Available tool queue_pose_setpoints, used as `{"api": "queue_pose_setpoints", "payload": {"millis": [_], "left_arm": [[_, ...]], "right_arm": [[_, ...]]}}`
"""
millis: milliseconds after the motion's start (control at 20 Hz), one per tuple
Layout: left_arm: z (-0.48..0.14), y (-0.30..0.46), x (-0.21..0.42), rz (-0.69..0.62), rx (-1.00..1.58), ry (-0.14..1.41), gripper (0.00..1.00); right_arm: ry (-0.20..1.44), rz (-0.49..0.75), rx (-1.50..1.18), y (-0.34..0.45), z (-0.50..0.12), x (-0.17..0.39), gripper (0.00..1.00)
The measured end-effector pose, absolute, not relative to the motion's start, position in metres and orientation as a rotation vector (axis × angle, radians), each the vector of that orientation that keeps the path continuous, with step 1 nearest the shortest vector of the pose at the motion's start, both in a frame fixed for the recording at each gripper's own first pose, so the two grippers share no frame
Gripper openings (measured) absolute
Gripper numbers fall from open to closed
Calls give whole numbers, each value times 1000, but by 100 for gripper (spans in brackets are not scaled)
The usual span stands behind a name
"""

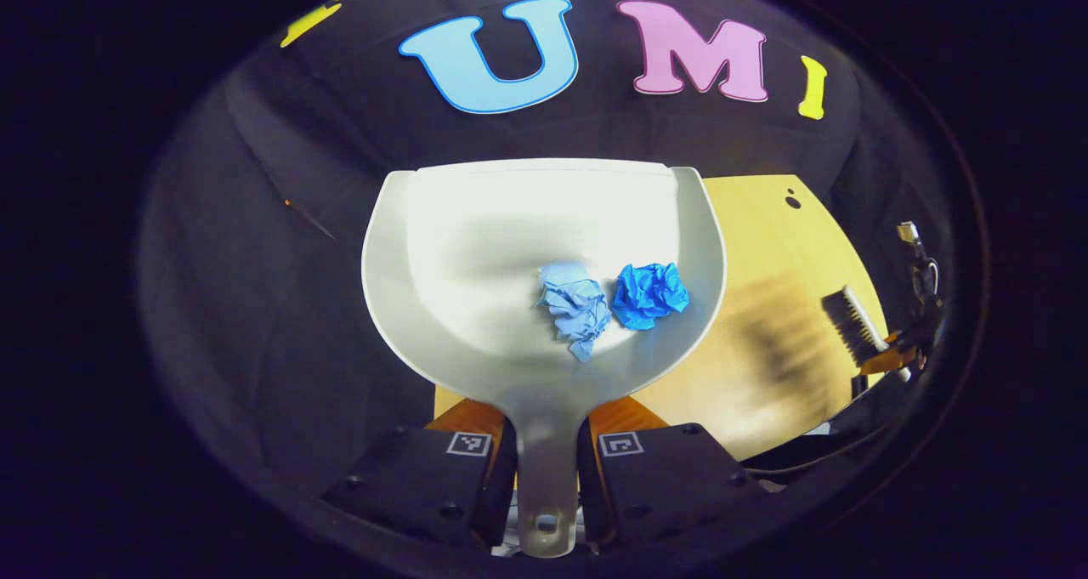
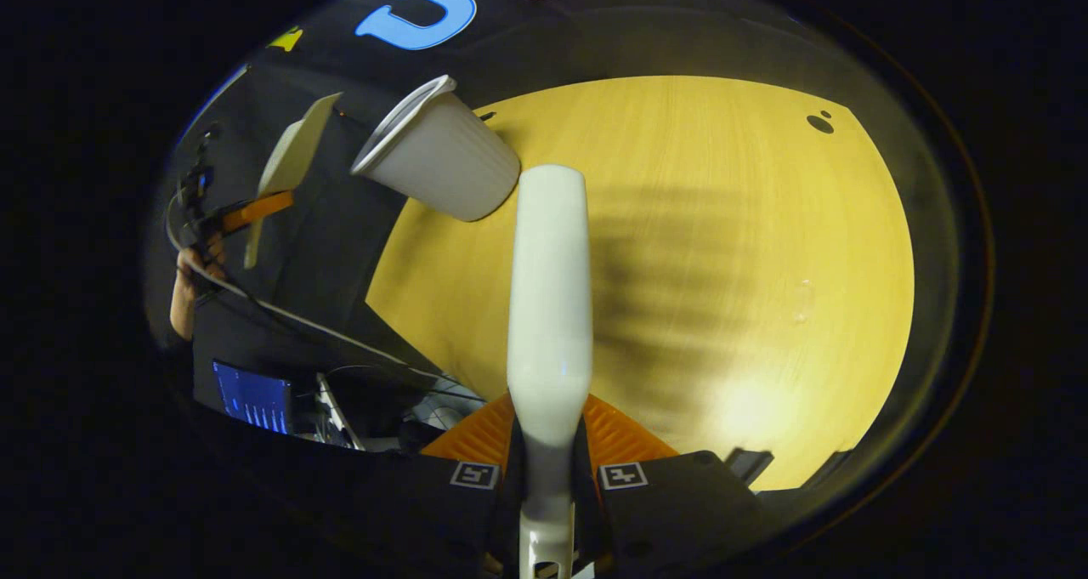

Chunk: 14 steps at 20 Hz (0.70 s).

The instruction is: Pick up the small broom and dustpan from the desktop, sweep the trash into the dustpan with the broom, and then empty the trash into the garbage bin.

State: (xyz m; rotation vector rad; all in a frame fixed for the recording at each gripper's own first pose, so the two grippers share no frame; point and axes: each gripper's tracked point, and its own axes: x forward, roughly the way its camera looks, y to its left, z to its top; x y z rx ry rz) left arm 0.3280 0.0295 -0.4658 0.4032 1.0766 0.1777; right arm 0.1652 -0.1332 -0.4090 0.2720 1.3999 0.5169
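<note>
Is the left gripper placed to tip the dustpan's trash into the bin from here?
Probably yes: left gripper holds the dustpan lifted off the table, beside the bin, with nothing between them.

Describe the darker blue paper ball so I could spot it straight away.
Find the white dustpan clamped by its handle in the left gripper. Two crumpled paper balls lie in it; yours is the vivid blue right-hand one, beside the pale blue one.

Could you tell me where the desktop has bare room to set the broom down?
Most of the desktop is bare, from the broom in the right tongs across to its far edge. It is crowded near the garbage bin; the dustpan holds both paper wads.
</note>
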Motion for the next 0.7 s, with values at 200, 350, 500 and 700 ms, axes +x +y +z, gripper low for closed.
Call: {"api": "queue_pose_setpoints", "payload": {"millis": [200, 350, 500, 700], "left_arm": [[-529, -11, 386, 236, 614, 1207, 30], [-559, -64, 418, 223, 829, 1281, 30], [-588, -114, 444, 204, 1082, 1309, 30], [-606, -184, 445, 148, 1436, 1278, 30]], "right_arm": [[1369, 504, 266, -142, -407, 159, 33], [1355, 459, 293, -154, -412, 157, 28], [1339, 409, 330, -164, -423, 159, 24], [1327, 379, 389, -165, -426, 160, 28]]}}
